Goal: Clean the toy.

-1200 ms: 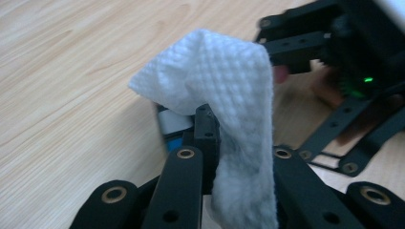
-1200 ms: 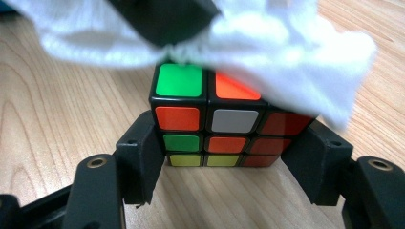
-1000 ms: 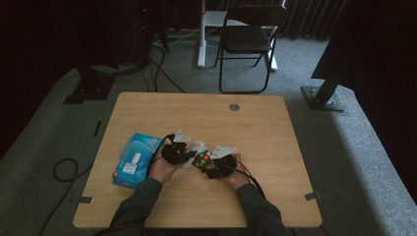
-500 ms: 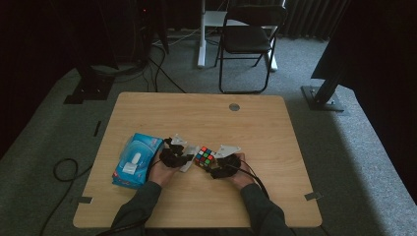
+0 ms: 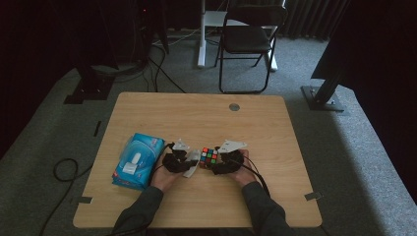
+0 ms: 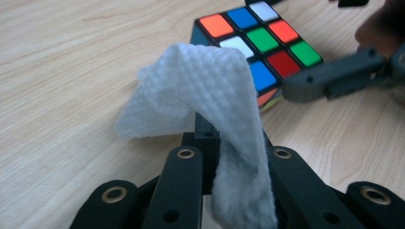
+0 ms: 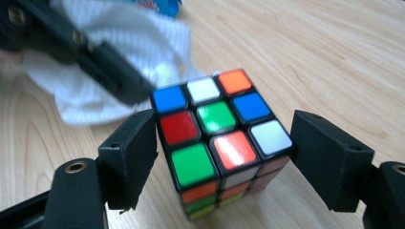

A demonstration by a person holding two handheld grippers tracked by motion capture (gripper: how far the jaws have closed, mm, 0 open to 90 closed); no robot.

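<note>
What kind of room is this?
Probably a workroom or studio, not a home: a bare wooden table on grey carpet, cables on the floor, a folding chair and dark curtains behind.

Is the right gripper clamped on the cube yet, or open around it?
Open. In the right gripper view, the right gripper straddles the multicoloured puzzle cube; its left jaw is at the cube's edge, while a clear gap remains at the right jaw.

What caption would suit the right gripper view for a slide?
Right gripper with its jaws on both sides of a colour cube on the table, a white wipe beside it.
</note>
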